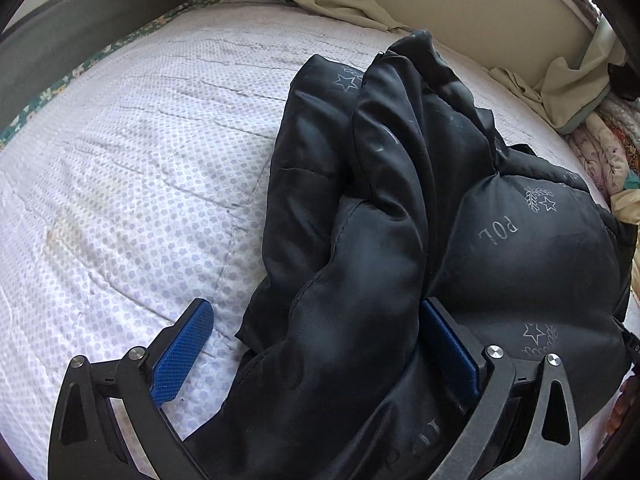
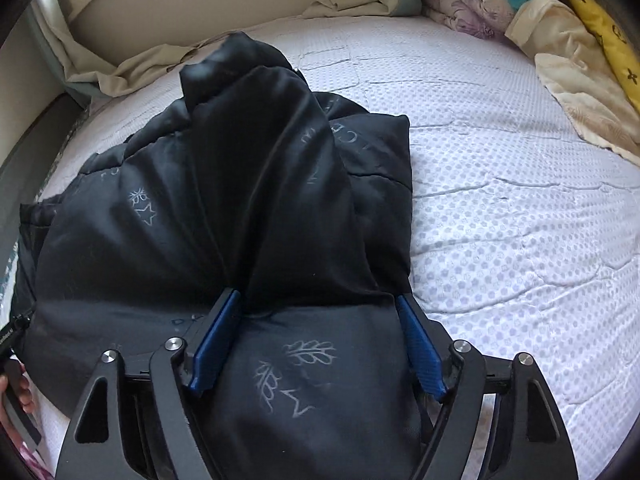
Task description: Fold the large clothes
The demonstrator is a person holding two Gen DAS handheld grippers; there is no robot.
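Note:
A black padded jacket (image 1: 400,200) with pale star and leaf prints lies bunched on a white dotted mattress (image 1: 140,160). My left gripper (image 1: 316,352) stands wide open over its near left part. A thick fold of jacket lies between the blue pads; the left pad (image 1: 184,352) is clear of the cloth, over the mattress. In the right wrist view the jacket (image 2: 160,208) fills the middle. My right gripper (image 2: 318,344) is open astride its near right corner, with padded cloth between the pads (image 2: 420,348) and no squeeze showing.
Crumpled beige sheet (image 2: 120,68) lies along the far wall. Folded floral quilts (image 2: 480,4) and a yellow pillow (image 2: 600,28) are stacked at the right end of the mattress (image 2: 520,220). A dark bed frame (image 1: 60,32) borders the left. A hand (image 2: 16,392) shows at the lower left edge.

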